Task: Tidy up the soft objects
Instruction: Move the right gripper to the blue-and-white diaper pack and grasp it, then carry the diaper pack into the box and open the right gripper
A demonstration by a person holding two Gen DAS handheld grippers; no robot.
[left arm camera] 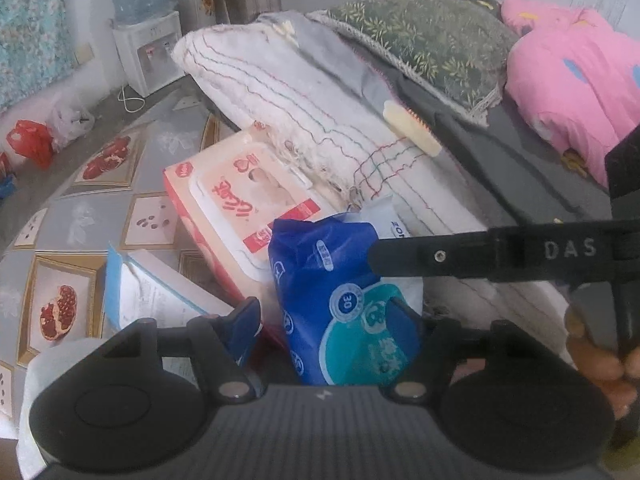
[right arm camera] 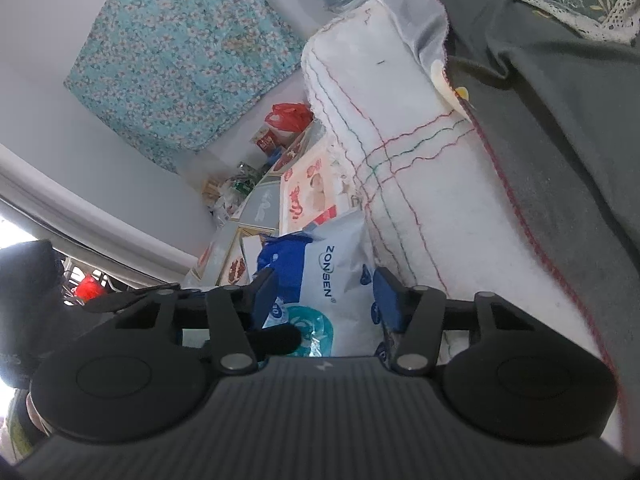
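We saw the blue wipes pack (left arm camera: pixel 340 304), marked "30" and "ZONSEN", lying on the tabletop (left arm camera: pixel 80 216) against a white quilted pad (left arm camera: pixel 280 92), beside a pink wipes pack (left arm camera: pixel 240 200). It sat between the spread jaws of both the left gripper (left arm camera: pixel 324 320) and the right gripper (right arm camera: pixel 324 292); pad contact was unclear. The right gripper's body read "DAS".

You can read "ZONSEN" on the white-and-blue soft plastic wipes pack (right arm camera: pixel 340 276), "30" on its round teal label (left arm camera: pixel 347 300), and "DAS" on the black gripper bar (left arm camera: pixel 568 249).
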